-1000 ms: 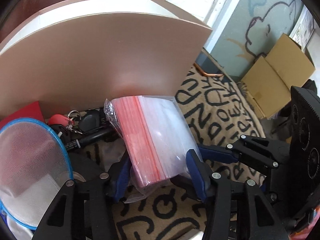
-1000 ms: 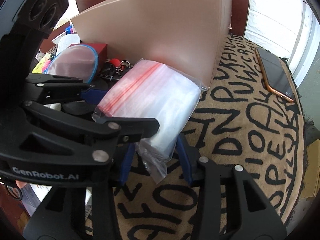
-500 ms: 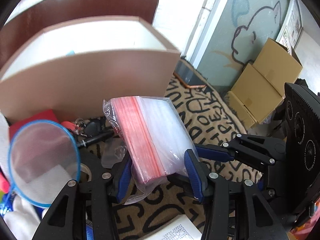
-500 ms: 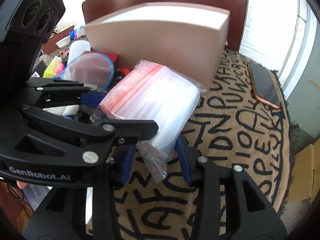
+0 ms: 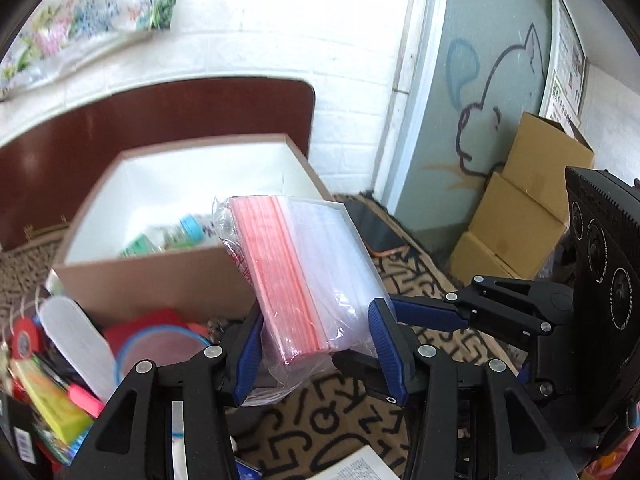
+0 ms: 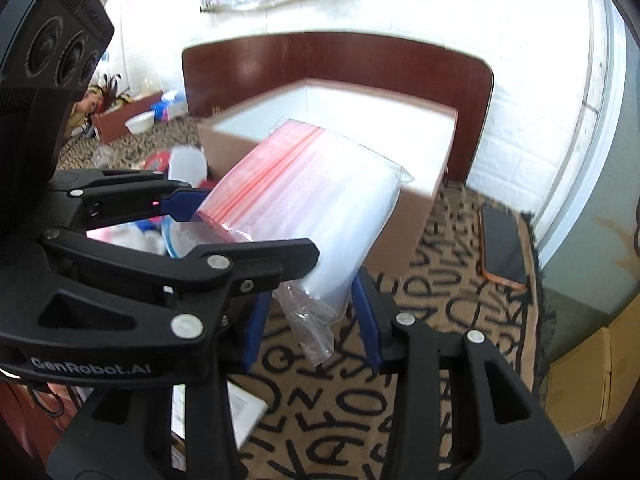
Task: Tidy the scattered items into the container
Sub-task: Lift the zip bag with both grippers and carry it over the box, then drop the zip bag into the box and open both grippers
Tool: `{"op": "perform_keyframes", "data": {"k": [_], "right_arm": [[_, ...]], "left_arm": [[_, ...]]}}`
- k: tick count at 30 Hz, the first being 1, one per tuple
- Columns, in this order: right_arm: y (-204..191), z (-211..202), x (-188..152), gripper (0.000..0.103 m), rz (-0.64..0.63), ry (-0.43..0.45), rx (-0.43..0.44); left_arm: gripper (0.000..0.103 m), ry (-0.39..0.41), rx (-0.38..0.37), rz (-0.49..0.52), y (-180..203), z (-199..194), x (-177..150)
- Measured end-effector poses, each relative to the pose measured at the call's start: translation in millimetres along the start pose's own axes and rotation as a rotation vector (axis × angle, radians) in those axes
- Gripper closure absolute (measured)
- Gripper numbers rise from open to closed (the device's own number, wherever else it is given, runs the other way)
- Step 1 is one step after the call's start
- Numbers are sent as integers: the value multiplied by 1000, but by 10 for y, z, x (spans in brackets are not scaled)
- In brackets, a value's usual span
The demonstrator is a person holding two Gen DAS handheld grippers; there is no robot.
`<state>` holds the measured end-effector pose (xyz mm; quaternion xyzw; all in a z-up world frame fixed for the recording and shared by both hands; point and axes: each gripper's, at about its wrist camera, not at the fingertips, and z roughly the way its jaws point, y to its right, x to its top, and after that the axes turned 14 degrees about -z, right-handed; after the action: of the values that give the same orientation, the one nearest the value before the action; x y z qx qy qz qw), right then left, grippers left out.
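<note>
The zip-bag pack (image 5: pixel 308 276), a clear plastic packet of bags with red seal strips, is held in the air, tilted, with its far end over the near wall of the container (image 5: pixel 160 276). The left gripper (image 5: pixel 320 350) has its blue pads partly closed on the pack's lower end, one pad pressing each side. In the right wrist view, the right gripper (image 6: pixel 310 322) clamps the same pack (image 6: pixel 316 208) at its near end in the same way, jaws at a middling width. Loose film hangs below both grips.

The container is an open cardboard box with a white interior, at 11 o'clock from the pack in the left wrist view. Small items lie inside it, too blurred to identify. A dark wooden board (image 5: pixel 160 112) stands behind it.

At 8 o'clock, beside the container's near wall, lies clutter: a blue-rimmed mesh disc (image 5: pixel 160 344), a white insole-shaped piece (image 5: pixel 76 340) and a yellow box (image 5: pixel 48 404). A lettered mat (image 5: pixel 420 284) covers the surface below. In the right wrist view a phone (image 6: pixel 502 246) lies on the mat at 3 o'clock from the pack. Cardboard cartons (image 5: pixel 528 208) stand at 2 o'clock.
</note>
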<state>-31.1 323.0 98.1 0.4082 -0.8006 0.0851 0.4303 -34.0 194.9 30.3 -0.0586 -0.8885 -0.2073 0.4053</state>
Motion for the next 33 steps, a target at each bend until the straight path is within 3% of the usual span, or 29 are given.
{"op": "perform_keyframes", "data": {"k": [7,14,22,33], "right_arm": [[61,-6,377,59,-33,69,-25],[268,275,757,59,-44,79,-31],[679,882,1018,59,-22,-1,-52],[1051,1500,971,60,21,-159,-102]], "left_arm": [[52,87,24,15,-83,-149,382],[52,95,33,-6,-267,125,914],[52,55,50,-5,-440,779,1275],[53,-60,59,-138,-612,1524,1434]]}}
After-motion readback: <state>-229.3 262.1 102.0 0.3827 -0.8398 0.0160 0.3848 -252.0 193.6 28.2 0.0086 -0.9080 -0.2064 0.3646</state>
